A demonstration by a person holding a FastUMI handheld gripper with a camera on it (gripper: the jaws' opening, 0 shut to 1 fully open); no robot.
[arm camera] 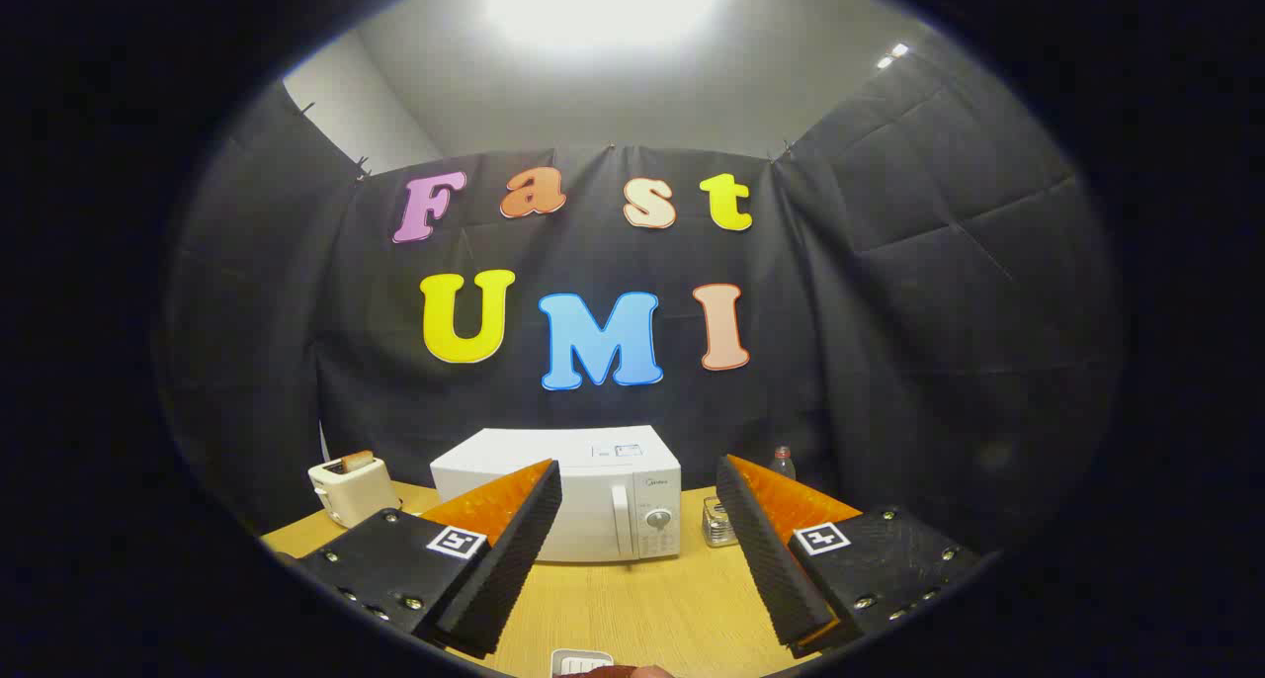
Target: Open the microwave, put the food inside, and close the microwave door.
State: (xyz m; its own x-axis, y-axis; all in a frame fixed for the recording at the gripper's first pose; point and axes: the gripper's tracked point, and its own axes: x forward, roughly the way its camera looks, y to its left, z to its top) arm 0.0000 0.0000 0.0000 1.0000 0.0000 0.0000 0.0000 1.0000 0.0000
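The boxy white microwave (583, 500) with its door shut stands on the light wooden tabletop (642, 609) at twelve o'clock beyond the fingers; it looks heavy and rigid, so the upright white door handle (621, 520) beside the dial is the likely place to take hold and pull. The hand-held gripper (637, 559) is spread wide and holds nothing. A cream toaster (351, 488) sits at ten o'clock from the microwave, a small glass jar (718, 522) and a bottle (782, 461) at two o'clock, and a small white dish (581, 661) at six o'clock, near the fingers.
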